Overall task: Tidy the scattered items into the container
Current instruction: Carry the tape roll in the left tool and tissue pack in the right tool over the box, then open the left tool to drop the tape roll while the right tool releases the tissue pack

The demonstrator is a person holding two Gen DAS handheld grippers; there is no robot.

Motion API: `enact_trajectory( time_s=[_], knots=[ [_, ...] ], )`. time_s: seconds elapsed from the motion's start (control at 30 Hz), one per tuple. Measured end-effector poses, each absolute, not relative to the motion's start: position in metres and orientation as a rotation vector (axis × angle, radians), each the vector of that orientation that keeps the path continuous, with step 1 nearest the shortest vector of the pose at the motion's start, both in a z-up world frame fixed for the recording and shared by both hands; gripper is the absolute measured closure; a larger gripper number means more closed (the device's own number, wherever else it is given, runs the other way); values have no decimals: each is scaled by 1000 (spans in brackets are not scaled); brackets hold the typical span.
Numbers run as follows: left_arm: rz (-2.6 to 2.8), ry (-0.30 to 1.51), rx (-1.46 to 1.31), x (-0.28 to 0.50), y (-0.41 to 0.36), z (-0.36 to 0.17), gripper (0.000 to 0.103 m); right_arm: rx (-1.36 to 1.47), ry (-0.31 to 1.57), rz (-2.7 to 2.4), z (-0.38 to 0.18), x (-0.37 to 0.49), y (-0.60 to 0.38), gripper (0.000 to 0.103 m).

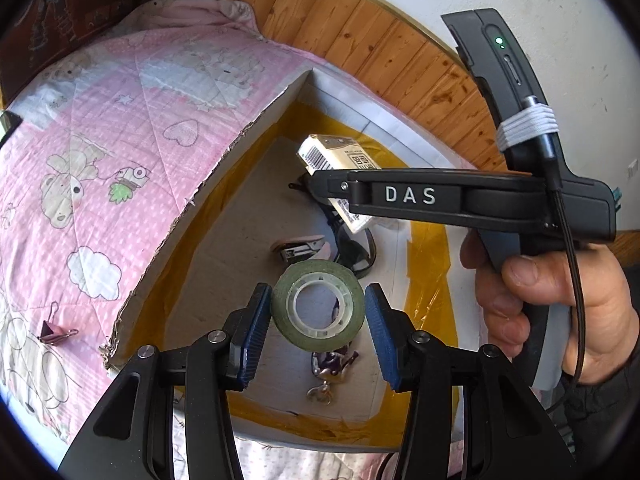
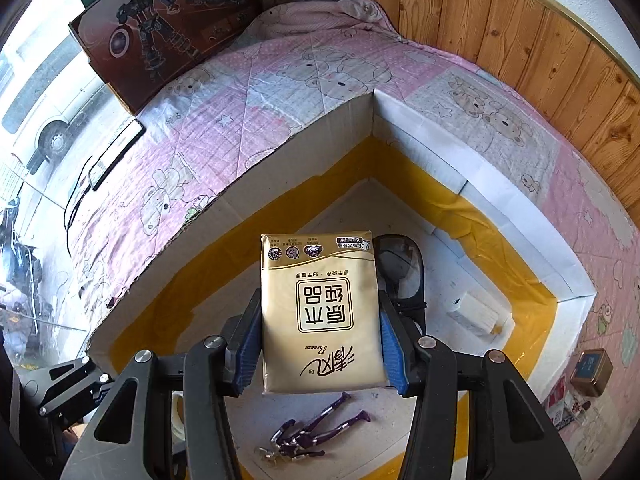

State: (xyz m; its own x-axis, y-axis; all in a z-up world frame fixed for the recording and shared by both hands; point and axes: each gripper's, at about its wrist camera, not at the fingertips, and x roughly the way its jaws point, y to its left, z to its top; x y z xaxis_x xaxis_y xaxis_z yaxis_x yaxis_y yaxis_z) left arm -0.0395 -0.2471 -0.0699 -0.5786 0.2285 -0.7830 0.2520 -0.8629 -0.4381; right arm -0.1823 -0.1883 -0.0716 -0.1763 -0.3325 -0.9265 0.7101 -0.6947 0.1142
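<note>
Left gripper (image 1: pixel 318 330) pads clamp green tape roll (image 1: pixel 318 306) by its sides, above box (image 1: pixel 224 168) interior. Right gripper (image 2: pixel 320 340) pads squeeze gold tissue pack (image 2: pixel 320 312), also over box. On box floor: purple figurine (image 2: pixel 312 432), sunglasses (image 2: pixel 400 268), stapler (image 1: pixel 300 248). Binder clip (image 1: pixel 56 332) lies outside on pink quilt (image 1: pixel 120 140).
</note>
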Motion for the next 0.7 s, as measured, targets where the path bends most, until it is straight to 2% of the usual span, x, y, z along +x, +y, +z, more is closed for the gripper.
enact_trajectory(
  time_s=[0.57,0.7],
  knots=[
    [-2592,741,1534,-53,-253,-79,53,1491,434,-1908,-110,-212,-222,49],
    [-2572,781,1531,-53,-258,-79,52,1497,390,-1920,-111,-218,-219,39]
  ],
)
